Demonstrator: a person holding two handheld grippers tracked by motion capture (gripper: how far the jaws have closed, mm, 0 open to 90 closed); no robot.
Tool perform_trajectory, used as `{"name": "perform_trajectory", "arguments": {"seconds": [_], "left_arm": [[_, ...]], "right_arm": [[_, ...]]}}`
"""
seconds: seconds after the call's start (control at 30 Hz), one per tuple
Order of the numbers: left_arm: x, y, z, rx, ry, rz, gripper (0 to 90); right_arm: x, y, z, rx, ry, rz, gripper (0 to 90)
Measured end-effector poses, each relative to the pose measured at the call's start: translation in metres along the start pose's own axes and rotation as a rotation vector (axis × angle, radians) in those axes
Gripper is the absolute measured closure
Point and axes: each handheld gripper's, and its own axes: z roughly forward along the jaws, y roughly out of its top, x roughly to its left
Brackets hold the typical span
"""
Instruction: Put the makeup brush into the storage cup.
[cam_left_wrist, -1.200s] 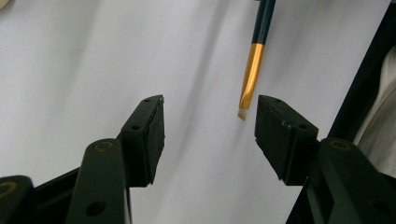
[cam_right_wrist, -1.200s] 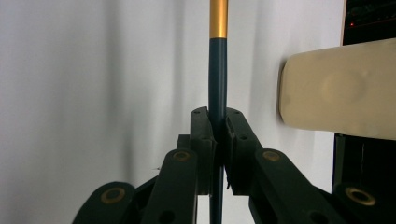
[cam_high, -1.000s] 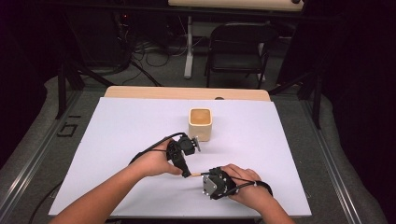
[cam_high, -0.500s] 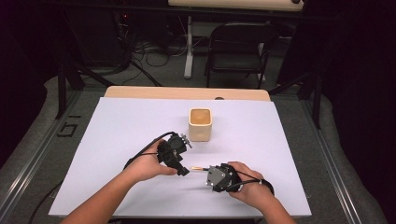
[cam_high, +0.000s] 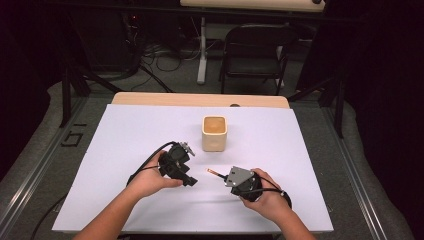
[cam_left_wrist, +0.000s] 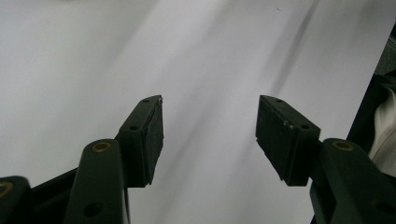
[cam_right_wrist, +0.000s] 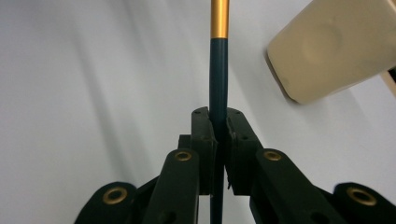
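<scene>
A dark teal pen (cam_right_wrist: 218, 56) with a gold band is clamped between the jaws of my right gripper (cam_right_wrist: 218, 116), which is shut on it. In the high view the pen (cam_high: 214, 173) sticks out of the right gripper (cam_high: 226, 177) toward the left, low over the table. A cream square cup (cam_high: 215, 132) stands upright at the table's middle; the right gripper view has this cup (cam_right_wrist: 336, 46) ahead and to the right of the pen. My left gripper (cam_high: 189, 179) is held just left of the pen's tip. Its jaws (cam_left_wrist: 210, 126) stand wide open with nothing between them.
The white table surface (cam_high: 125, 150) spreads wide on both sides of the hands. A wooden strip (cam_high: 200, 99) runs along its far edge. Beyond the table stand a black folding chair (cam_high: 255, 50) and cables on the floor.
The two grippers were close together around the pen a second ago. The left gripper has drawn back to the left, open, while the right has moved right with the pen.
</scene>
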Motion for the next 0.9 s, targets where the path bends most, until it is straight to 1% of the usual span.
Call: {"name": "perform_trajectory", "arguments": {"seconds": [0.03, 0.07, 0.1, 0.17, 0.2, 0.27, 0.3, 0.33, 0.37, 0.4, 0.43, 0.47, 0.5, 0.57, 0.63, 0.77, 0.87, 0.9], "left_arm": [[-0.001, -0.001, 0.0, -0.008, 0.006, -0.002, 42.4], [-0.002, -0.002, 0.001, -0.013, 0.007, -0.012, 42.6], [-0.002, -0.002, 0.002, -0.012, 0.009, -0.011, 42.6], [-0.003, -0.003, 0.003, -0.015, 0.005, -0.007, 42.6], [-0.004, -0.004, 0.003, -0.021, 0.002, -0.014, 42.6], [-0.004, -0.004, 0.002, -0.034, -0.002, -0.016, 42.6], [-0.004, -0.005, 0.001, -0.047, -0.005, -0.02, 42.7], [-0.004, -0.005, 0.0, -0.059, -0.006, -0.023, 42.6], [-0.003, -0.006, -0.001, -0.069, -0.009, -0.019, 42.6], [-0.004, -0.006, -0.002, -0.082, -0.012, -0.025, 42.7], [-0.004, -0.007, -0.002, -0.095, -0.013, -0.028, 42.8], [-0.003, -0.008, -0.003, -0.099, -0.015, -0.023, 43.0], [-0.004, -0.009, -0.003, -0.104, -0.015, -0.028, 43.1], [-0.005, -0.01, -0.001, -0.11, -0.019, -0.033, 43.2], [-0.004, -0.01, -0.001, -0.105, -0.02, -0.025, 43.2], [-0.005, -0.011, 0.001, -0.11, -0.02, -0.026, 43.4], [-0.006, -0.013, 0.003, -0.119, -0.023, -0.032, 43.6], [-0.006, -0.013, 0.004, -0.121, -0.021, -0.037, 43.7]], "right_arm": [[-0.001, 0.001, 0.0, 0.0, 0.007, 0.018, 83.8], [-0.002, 0.001, 0.0, -0.014, 0.013, 0.038, 83.8], [-0.004, 0.002, 0.0, -0.015, 0.018, 0.056, 83.8], [-0.007, 0.001, 0.001, -0.035, 0.03, 0.095, 83.8], [-0.008, 0.001, 0.001, -0.045, 0.037, 0.123, 83.8], [-0.012, 0.0, 0.001, -0.068, 0.053, 0.172, 83.8], [-0.014, 0.0, 0.001, -0.078, 0.06, 0.192, 83.8], [-0.015, 0.0, 0.001, -0.083, 0.067, 0.201, 83.8], [-0.016, -0.001, 0.002, -0.091, 0.066, 0.214, 83.8], [-0.017, -0.001, 0.002, -0.093, 0.071, 0.233, 83.8], [-0.018, -0.001, 0.002, -0.107, 0.074, 0.249, 83.8], [-0.02, -0.001, 0.002, -0.114, 0.085, 0.271, 83.8], [-0.021, -0.001, 0.003, -0.124, 0.095, 0.295, 83.9], [-0.024, -0.001, 0.003, -0.16, 0.115, 0.349, 83.8], [-0.026, -0.001, 0.004, -0.198, 0.135, 0.4, 83.8], [-0.026, -0.002, 0.007, -0.275, 0.176, 0.501, 83.8], [-0.024, -0.006, 0.007, -0.315, 0.186, 0.537, 83.8], [-0.024, -0.007, 0.007, -0.319, 0.185, 0.537, 83.8]]}}
